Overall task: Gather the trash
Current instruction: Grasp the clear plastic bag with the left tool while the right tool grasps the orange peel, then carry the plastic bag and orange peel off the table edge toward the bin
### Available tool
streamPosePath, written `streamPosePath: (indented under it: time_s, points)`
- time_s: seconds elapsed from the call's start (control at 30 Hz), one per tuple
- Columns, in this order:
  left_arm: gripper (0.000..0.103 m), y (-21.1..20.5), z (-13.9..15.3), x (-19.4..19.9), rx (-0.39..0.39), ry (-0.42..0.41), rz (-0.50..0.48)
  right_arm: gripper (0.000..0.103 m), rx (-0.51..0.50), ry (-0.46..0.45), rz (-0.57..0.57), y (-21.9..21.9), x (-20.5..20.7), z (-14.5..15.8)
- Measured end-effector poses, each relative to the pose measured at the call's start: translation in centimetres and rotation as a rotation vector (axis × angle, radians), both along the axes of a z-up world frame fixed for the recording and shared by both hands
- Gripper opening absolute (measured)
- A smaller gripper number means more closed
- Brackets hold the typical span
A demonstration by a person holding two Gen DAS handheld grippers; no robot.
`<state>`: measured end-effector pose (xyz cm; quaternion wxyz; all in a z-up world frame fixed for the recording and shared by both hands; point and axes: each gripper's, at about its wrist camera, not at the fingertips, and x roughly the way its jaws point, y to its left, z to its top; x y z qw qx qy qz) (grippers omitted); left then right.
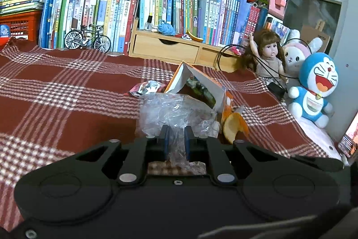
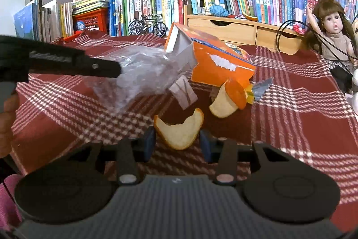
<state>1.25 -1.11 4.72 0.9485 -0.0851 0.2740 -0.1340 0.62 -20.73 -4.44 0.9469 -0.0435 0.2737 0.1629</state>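
My left gripper [image 1: 176,134] is shut on a crumpled clear plastic bag [image 1: 170,111], held just above the red plaid cloth. In the right wrist view the same bag [image 2: 138,73] hangs from the left gripper's black finger [image 2: 98,67]. My right gripper [image 2: 177,141] stands open around a curved piece of orange peel [image 2: 179,129] lying on the cloth. A second peel [image 2: 228,100] lies a little farther on, beside a torn orange cardboard box [image 2: 214,59]. The box [image 1: 201,86] and a peel [image 1: 235,124] show right of the bag in the left wrist view. A small foil wrapper [image 1: 145,87] lies behind the bag.
A red plaid cloth [image 1: 56,93] covers the table. Rows of books [image 1: 111,12], a wooden drawer unit [image 1: 170,48] and a model bicycle [image 1: 87,38] line the back. A doll [image 1: 266,53] and plush toys [image 1: 313,86] sit at the right. A paper scrap [image 2: 183,93] lies near the box.
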Motion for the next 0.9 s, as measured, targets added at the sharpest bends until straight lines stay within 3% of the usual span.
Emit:
streamPosePath:
  time_s: [0.13, 0.27, 0.33, 0.4, 0.47, 0.57, 0.63, 0.83, 0.9]
  points:
    - [0.015, 0.8, 0.1, -2.6, 0.014, 0.003, -0.028, 0.047, 0.001, 0.000, 0.006, -0.2, -1.3, 0.0]
    - [0.025, 1.3, 0.1, -4.4, 0.057, 0.008, -0.035, 0.047, -0.024, -0.005, 0.006, -0.3, -2.1, -0.2]
    - [0.042, 1.4, 0.2, -5.2, 0.064, 0.000, -0.047, 0.047, -0.016, -0.002, 0.000, -0.6, -2.4, -0.1]
    - [0.071, 1.3, 0.5, -5.7, 0.065, -0.021, -0.060, 0.047, -0.009, -0.001, -0.008, -0.9, -2.5, -0.1]
    - [0.086, 0.9, 0.7, -6.1, 0.070, -0.058, -0.088, 0.048, -0.006, -0.003, -0.016, -1.2, -2.6, -0.1]
    - [0.095, 0.0, 0.6, -5.6, 0.084, -0.110, -0.105, 0.048, 0.000, -0.005, -0.029, -1.8, -2.7, 0.0]
    - [0.097, -0.7, 0.2, -4.6, 0.097, -0.108, -0.087, 0.048, 0.005, -0.006, -0.039, -2.1, -2.8, 0.0]
    - [0.097, -2.0, -2.1, -0.1, 0.103, 0.010, -0.026, 0.048, 0.010, 0.001, -0.057, -3.0, -2.9, -0.3]
    - [0.092, -1.9, -2.7, 0.7, 0.091, 0.034, -0.011, 0.048, 0.014, 0.005, -0.060, -3.2, -2.9, -0.4]
